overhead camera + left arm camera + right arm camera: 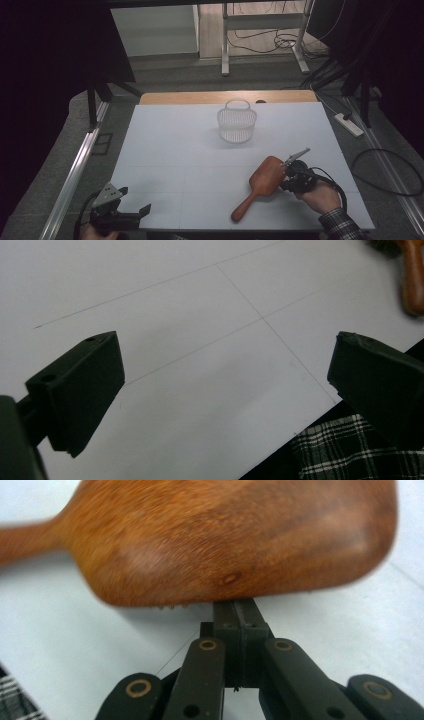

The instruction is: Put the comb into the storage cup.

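Note:
A brown wooden hairbrush point(265, 177) lies on the white table point(190, 150) at the front right, handle pointing toward the front edge. My right gripper point(289, 176) sits against the right side of its head. In the right gripper view the jaws are pressed together, and the right gripper point(240, 611) has its tips hidden under the edge of the hairbrush point(240, 535); a few bristles show below that edge. My left gripper point(133, 201) is open at the front left corner. Between the jaws of the left gripper point(225, 342) is bare table, with the hairbrush handle point(412, 280) far off.
A small white mesh basket point(237, 121) with a handle stands at the back middle of the table. A plaid sleeve point(340, 222) comes in at the front right. Desk legs and cables are on the floor beyond the table.

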The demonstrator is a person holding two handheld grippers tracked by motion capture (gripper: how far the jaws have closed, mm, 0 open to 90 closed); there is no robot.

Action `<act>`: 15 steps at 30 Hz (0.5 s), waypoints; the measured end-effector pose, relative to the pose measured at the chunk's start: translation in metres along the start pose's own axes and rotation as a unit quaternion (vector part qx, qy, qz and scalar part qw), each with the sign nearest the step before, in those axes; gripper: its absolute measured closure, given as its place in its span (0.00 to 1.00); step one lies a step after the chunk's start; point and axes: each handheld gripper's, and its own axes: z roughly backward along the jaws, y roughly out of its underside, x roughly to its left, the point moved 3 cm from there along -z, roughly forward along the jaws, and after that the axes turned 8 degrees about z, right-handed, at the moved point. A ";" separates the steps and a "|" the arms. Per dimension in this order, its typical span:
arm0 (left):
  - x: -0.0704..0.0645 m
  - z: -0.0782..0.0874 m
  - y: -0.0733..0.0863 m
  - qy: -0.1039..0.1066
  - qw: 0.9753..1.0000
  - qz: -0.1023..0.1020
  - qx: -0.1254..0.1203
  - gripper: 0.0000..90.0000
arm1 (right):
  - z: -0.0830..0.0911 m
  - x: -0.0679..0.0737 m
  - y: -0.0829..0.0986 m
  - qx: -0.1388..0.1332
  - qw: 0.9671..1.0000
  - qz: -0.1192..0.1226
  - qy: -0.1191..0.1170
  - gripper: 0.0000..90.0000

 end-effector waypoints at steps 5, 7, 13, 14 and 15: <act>0.000 -0.001 0.000 0.000 1.000 0.001 0.001 0.03 | -0.008 -0.009 -0.009 0.007 1.000 -0.004 0.010 1.00; 0.000 -0.001 0.000 0.000 1.000 0.001 0.001 0.03 | -0.010 -0.011 -0.013 0.008 1.000 -0.004 0.013 1.00; 0.000 -0.001 0.000 -0.001 1.000 0.001 0.001 0.03 | -0.017 -0.017 -0.024 0.011 1.000 -0.003 0.020 1.00; 0.000 -0.001 0.000 -0.001 1.000 0.000 0.002 0.03 | -0.018 -0.018 -0.026 0.012 1.000 -0.002 0.021 1.00; 0.000 -0.001 0.000 -0.002 1.000 0.000 0.002 0.03 | -0.019 -0.018 -0.028 0.012 1.000 -0.002 0.022 1.00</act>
